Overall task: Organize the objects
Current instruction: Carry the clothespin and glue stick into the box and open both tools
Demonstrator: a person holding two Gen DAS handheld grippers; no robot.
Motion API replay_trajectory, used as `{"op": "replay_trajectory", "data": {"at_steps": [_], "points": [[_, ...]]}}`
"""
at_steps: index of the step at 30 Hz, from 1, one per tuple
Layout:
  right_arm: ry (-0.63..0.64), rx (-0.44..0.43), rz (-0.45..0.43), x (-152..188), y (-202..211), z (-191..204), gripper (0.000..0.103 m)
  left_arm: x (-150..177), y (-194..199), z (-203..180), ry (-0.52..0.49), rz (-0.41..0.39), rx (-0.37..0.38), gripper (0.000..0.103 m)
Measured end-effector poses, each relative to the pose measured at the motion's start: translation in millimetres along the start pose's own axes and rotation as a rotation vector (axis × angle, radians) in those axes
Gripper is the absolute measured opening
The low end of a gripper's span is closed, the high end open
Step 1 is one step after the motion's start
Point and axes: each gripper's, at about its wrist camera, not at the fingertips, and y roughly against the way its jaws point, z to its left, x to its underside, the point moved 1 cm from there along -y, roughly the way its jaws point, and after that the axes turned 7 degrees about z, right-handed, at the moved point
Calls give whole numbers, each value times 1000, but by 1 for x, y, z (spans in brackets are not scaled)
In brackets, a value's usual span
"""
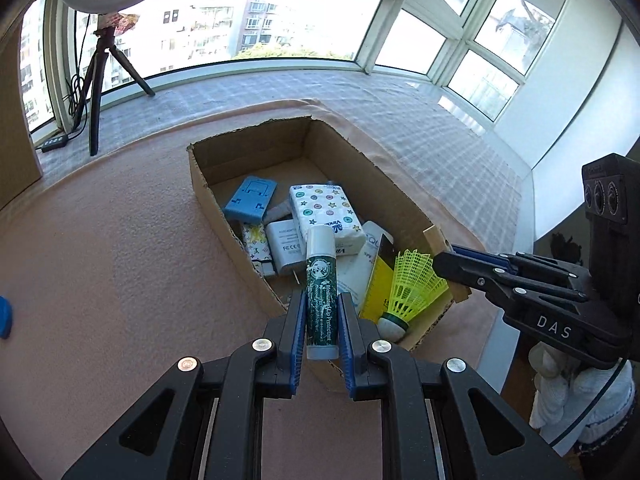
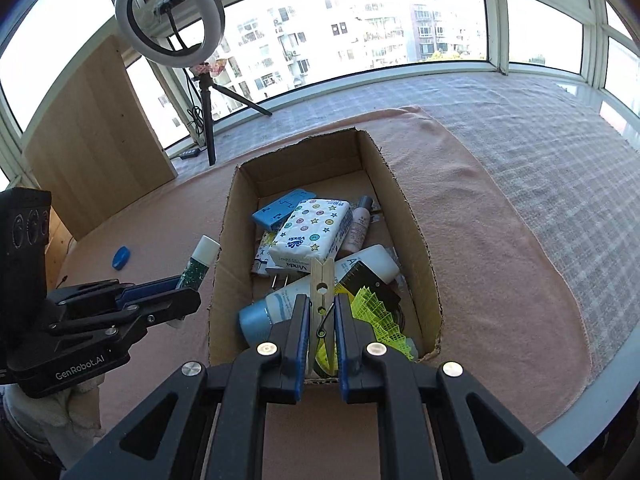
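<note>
An open cardboard box (image 1: 208, 196) (image 2: 420, 248) stands on a pink cloth. It holds a tissue pack (image 1: 326, 212) (image 2: 312, 232), a blue holder (image 1: 250, 198) (image 2: 282, 208), a white charger (image 1: 284, 246), a white tube (image 2: 304, 296), a small bottle (image 2: 358, 228) and a yellow shuttlecock (image 1: 412, 288) (image 2: 378, 316). My left gripper (image 1: 322, 320) (image 2: 176, 290) is shut on a green lip balm stick (image 1: 321, 296) (image 2: 196, 266) at the box's near left edge. My right gripper (image 2: 322, 324) (image 1: 444, 264) is shut on a wooden clothespin (image 2: 322, 292) over the box's near end.
A small blue object (image 2: 121, 257) (image 1: 5, 316) lies on the pink cloth (image 2: 500, 272) left of the box. A ring light on a tripod (image 2: 170, 16) (image 1: 100, 80) stands at the window. A wooden panel (image 2: 92, 140) stands at far left. A checked cloth (image 2: 540, 140) covers the sill.
</note>
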Motion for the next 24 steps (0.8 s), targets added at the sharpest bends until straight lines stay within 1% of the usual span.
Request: {"op": "replay_trajectory", "data": {"at_steps": [7, 15, 17, 18, 19, 20, 22, 24], "points": [[-4, -1, 6, -8, -5, -11, 11, -16, -16, -2, -10, 8, -38, 17], [-16, -9, 12, -10, -9, -15, 11, -24, -15, -5, -36, 0, -51, 17], [-18, -12, 6, -10, -8, -15, 12, -25, -14, -5, -38, -1, -55, 23], [-19, -14, -2, -10, -6, -14, 12, -26, -13, -4, -40, -4, -55, 24], [-19, -14, -5, -10, -5, -14, 19, -25, -12, -4, -41, -6, -57, 24], [-20, -12, -9, -10, -4, -13, 32, -25, -11, -4, -42, -7, -58, 24], [-20, -7, -25, -9, -1, -11, 45, -24, -10, -3, -45, -9, -59, 25], [-21, -6, -32, -8, 2, -10, 45, -23, -8, -3, -48, -11, -62, 25]]}}
